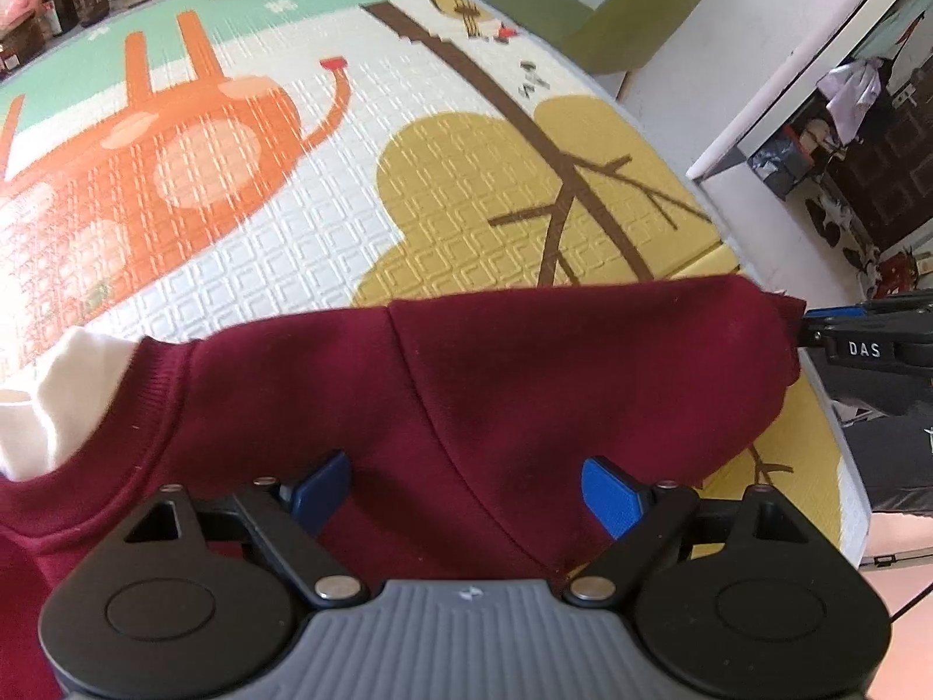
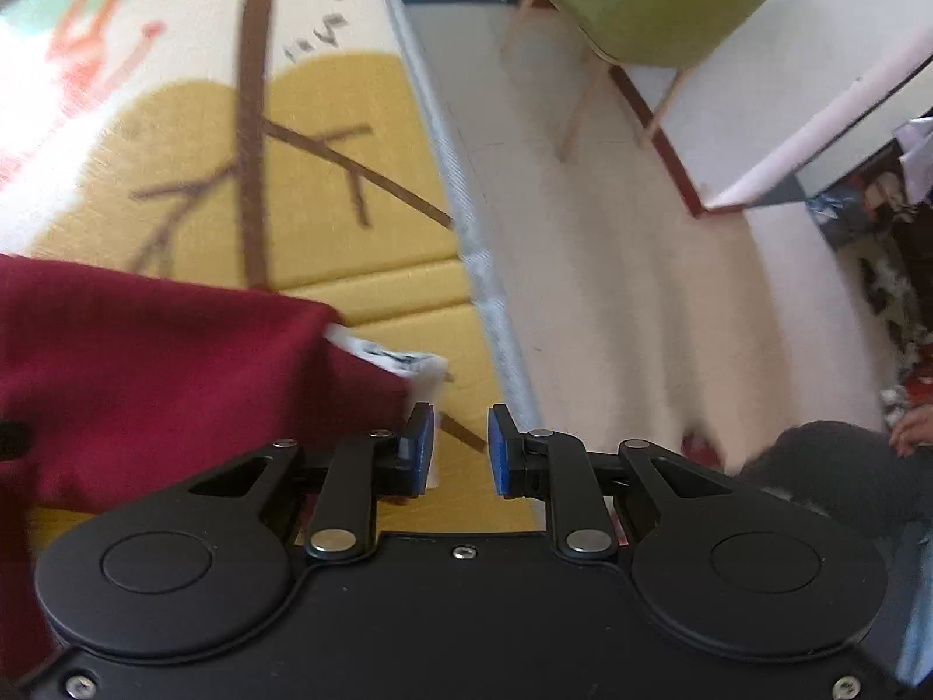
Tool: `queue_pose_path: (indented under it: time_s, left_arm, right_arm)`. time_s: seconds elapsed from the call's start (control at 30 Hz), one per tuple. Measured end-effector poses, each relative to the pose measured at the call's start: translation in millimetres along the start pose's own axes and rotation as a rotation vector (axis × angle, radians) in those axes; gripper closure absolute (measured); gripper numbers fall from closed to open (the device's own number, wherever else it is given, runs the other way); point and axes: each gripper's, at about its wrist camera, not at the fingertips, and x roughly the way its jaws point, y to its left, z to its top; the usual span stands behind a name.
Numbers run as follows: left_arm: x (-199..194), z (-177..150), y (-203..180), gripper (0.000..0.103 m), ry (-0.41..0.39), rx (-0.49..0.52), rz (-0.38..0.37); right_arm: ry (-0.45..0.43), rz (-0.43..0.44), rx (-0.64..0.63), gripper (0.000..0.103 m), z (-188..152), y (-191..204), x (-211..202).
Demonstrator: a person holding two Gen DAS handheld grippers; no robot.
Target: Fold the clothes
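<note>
A maroon sweatshirt [image 1: 525, 385] lies across the near part of a patterned play mat [image 1: 326, 175], its ribbed collar at the left. My left gripper [image 1: 463, 466] hovers over the shoulder area, open wide, with its blue pads apart above the fabric. The garment's right end reaches the tip of my right gripper [image 1: 810, 326]. In the right wrist view the sweatshirt [image 2: 146, 361] fills the left, and its white label [image 2: 402, 361] sticks out by the left finger. My right gripper [image 2: 460, 411] shows a narrow gap with the mat [image 2: 350, 186] visible through it.
A cream cloth [image 1: 58, 385] lies beside the collar. The mat's right edge [image 2: 490, 291] drops to a pale floor. A green chair [image 2: 659, 17] stands beyond it, with white furniture and clutter further right. A person's dark clothing [image 2: 845, 466] is at the lower right.
</note>
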Motion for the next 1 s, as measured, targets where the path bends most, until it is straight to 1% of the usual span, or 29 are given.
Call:
queue_pose_path:
  time_s: [0.17,0.3,0.37,0.47,0.67,0.73,0.77,0.83,0.97,1.0]
  left_arm:
    - [-22.0,-3.4,13.3,0.013,-0.04,-0.026,-0.001]
    - [-41.8,-11.4,31.2,0.013,-0.076,-0.062,0.032]
    - [-52.4,-17.2,42.8,0.012,-0.091,-0.082,0.041]
    - [-67.9,-26.9,61.7,0.011,-0.113,-0.119,0.062]
    - [-98.7,-54.7,102.7,0.01,-0.158,-0.205,0.105]
    - [-108.2,-64.4,115.9,0.01,-0.17,-0.231,0.125]
    - [-112.5,-69.2,122.3,0.01,-0.174,-0.245,0.134]
    - [-119.6,-79.1,133.3,0.01,-0.177,-0.268,0.147]
    - [-132.7,-97.5,150.7,0.009,-0.165,-0.296,0.17]
    - [-135.6,-101.7,154.2,0.009,-0.159,-0.298,0.174]
  right_arm:
    - [-0.077,0.053,-0.029,0.083,-1.6,18.9,-33.7]
    - [-0.128,0.104,-0.063,0.076,-0.3,40.0,-57.3]
    - [-0.141,0.135,-0.078,0.076,-0.3,50.3,-66.1]
    - [-0.144,0.183,-0.098,0.076,0.5,65.9,-74.8]
    - [-0.146,0.253,-0.147,0.075,-5.9,105.9,-87.3]
    - [-0.145,0.278,-0.161,0.073,-9.0,119.0,-89.8]
    - [-0.144,0.29,-0.168,0.072,-10.5,125.5,-91.1]
    - [-0.141,0.308,-0.184,0.067,-13.7,138.8,-93.3]
    - [-0.124,0.342,-0.213,0.066,-19.5,164.9,-97.0]
    - [-0.119,0.351,-0.218,0.064,-20.9,170.3,-98.0]
